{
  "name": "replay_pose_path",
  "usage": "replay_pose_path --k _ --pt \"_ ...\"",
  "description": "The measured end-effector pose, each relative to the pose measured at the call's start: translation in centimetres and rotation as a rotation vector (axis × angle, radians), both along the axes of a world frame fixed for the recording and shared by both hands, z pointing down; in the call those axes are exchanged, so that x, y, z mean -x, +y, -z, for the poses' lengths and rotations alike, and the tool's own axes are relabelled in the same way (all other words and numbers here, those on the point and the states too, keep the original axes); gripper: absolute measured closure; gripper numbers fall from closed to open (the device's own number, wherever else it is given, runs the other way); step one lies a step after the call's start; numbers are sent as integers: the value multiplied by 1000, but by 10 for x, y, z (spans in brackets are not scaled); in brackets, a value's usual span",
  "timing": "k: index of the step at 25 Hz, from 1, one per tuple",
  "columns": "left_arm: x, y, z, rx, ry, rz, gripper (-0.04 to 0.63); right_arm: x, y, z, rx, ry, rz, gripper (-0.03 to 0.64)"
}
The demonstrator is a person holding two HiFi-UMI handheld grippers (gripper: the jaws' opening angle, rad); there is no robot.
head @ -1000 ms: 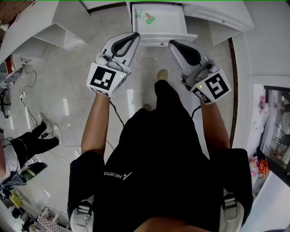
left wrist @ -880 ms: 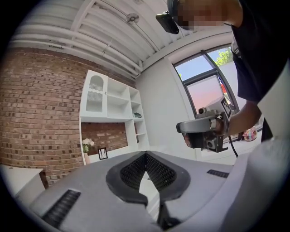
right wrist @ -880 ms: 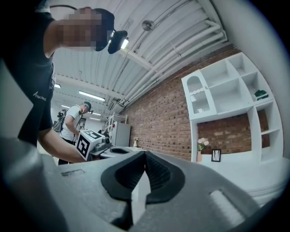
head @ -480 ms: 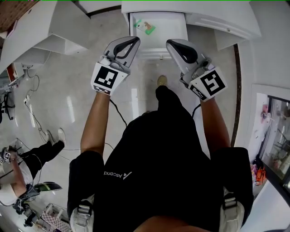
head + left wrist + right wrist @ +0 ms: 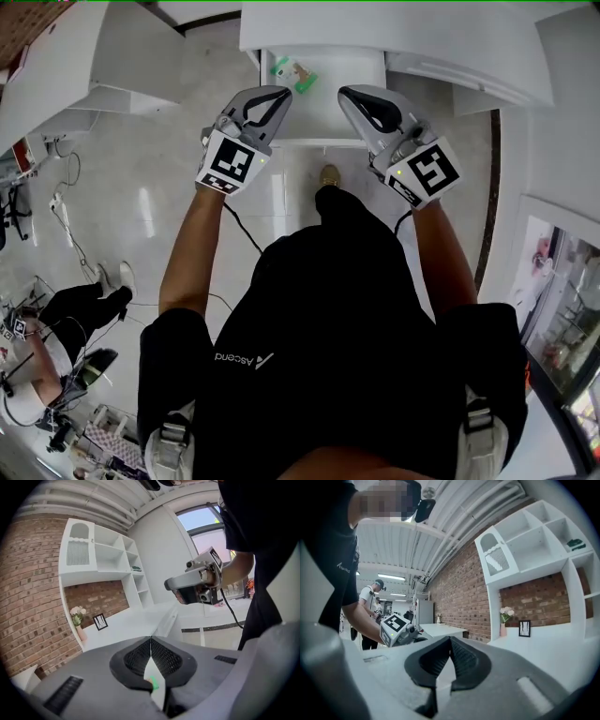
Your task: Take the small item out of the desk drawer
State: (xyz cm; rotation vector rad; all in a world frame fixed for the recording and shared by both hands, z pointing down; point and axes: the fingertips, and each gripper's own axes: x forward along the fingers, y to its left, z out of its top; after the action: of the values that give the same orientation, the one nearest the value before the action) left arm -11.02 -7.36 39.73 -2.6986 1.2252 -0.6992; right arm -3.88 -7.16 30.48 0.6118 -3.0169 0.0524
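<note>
The white desk drawer point(image 5: 339, 73) stands pulled open at the top of the head view. A small green and white item point(image 5: 293, 71) lies in its back left corner. My left gripper point(image 5: 280, 92) hovers above the drawer's front left part, just short of the item, shut and empty. My right gripper point(image 5: 345, 92) hangs beside it over the drawer's front right, also shut with nothing held. In the left gripper view the jaws point(image 5: 150, 642) meet, and a green speck point(image 5: 152, 682) shows through the gap below. The right gripper view shows its jaws point(image 5: 450, 642) pressed together.
The white desk top point(image 5: 441, 42) spans the top of the head view. White shelf units point(image 5: 84, 66) stand at the left. A seated person point(image 5: 70, 309) and cables are on the shiny floor at lower left. A brick wall and shelving point(image 5: 93, 559) rise behind the desk.
Both grippers and the head have moved toward the desk. The gripper tips now lie over the open drawer instead of in front of it. Both stay shut.
</note>
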Motion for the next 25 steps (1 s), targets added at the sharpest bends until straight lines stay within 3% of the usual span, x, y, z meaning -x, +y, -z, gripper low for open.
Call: replay_pose_path --k 8,20,25 --pt "-11 -49 -62 69 -230 -85 583 -6 -50 -21 18 25 56 614" --pt "-9 -83 -144 152 -582 -320 453 -19 -86 -27 31 23 21 614" --pt "-2 -89 -179 172 -694 -435 402 -15 -86 -30 67 32 -28 614"
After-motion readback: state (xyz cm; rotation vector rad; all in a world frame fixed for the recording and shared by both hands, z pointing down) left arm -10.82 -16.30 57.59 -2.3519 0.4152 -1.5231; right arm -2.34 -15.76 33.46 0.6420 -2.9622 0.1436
